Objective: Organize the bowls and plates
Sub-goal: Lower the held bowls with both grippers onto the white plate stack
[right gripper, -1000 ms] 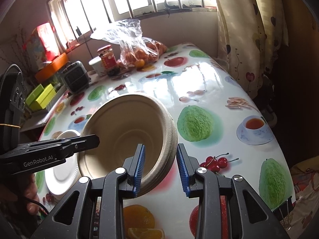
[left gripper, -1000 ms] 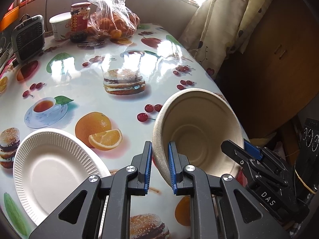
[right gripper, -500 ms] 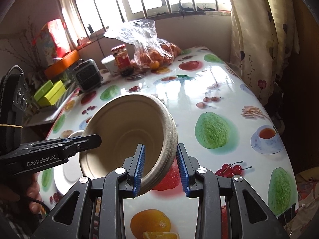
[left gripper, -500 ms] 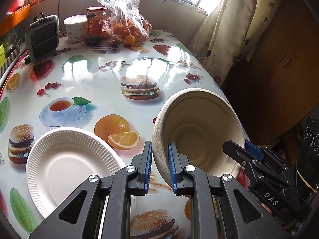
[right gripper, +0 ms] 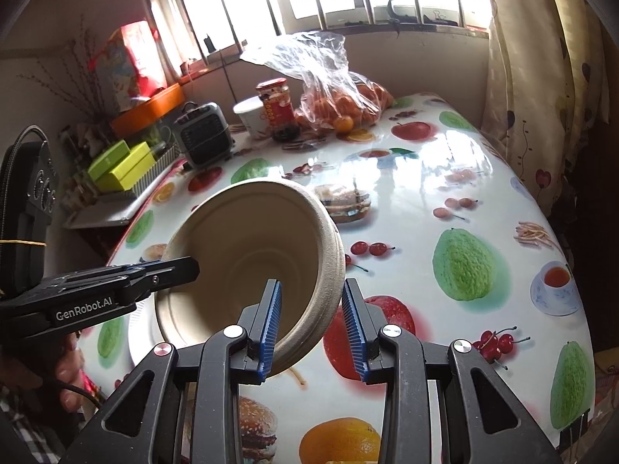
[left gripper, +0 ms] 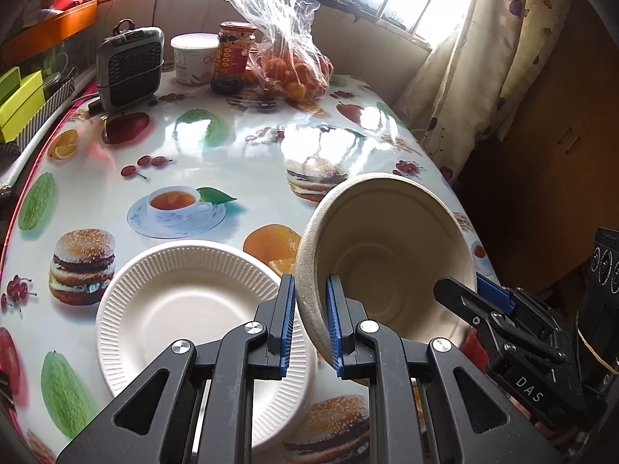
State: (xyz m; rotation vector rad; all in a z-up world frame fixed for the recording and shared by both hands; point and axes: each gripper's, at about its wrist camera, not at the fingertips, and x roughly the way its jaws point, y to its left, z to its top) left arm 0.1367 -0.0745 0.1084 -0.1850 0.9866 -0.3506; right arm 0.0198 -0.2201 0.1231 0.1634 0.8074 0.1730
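Note:
A beige paper bowl (left gripper: pixel 387 255) is tilted on edge above the table. My left gripper (left gripper: pixel 309 324) is shut on its near rim. In the right wrist view the same bowl (right gripper: pixel 251 259) has its opposite rim between the fingers of my right gripper (right gripper: pixel 311 326); the left pad touches the inside, the right pad stands a little off the outer wall. A white ribbed paper plate (left gripper: pixel 193 317) lies flat on the table left of the bowl; part of it shows under the bowl in the right wrist view (right gripper: pixel 141 332).
The table (left gripper: pixel 232 154) wears a glossy fruit-print cloth. At its far end stand a small grey heater (left gripper: pixel 129 65), a white tub (left gripper: pixel 193 58), a red-lidded jar (left gripper: pixel 234 58) and a bag of oranges (left gripper: pixel 290 62). A curtain (left gripper: pixel 464 58) hangs at the right edge.
Both grippers carried the bowl leftward, so it now hangs over the plate's right edge. The bowl is tipped more upright. The right gripper's fingers have spread a little from the rim.

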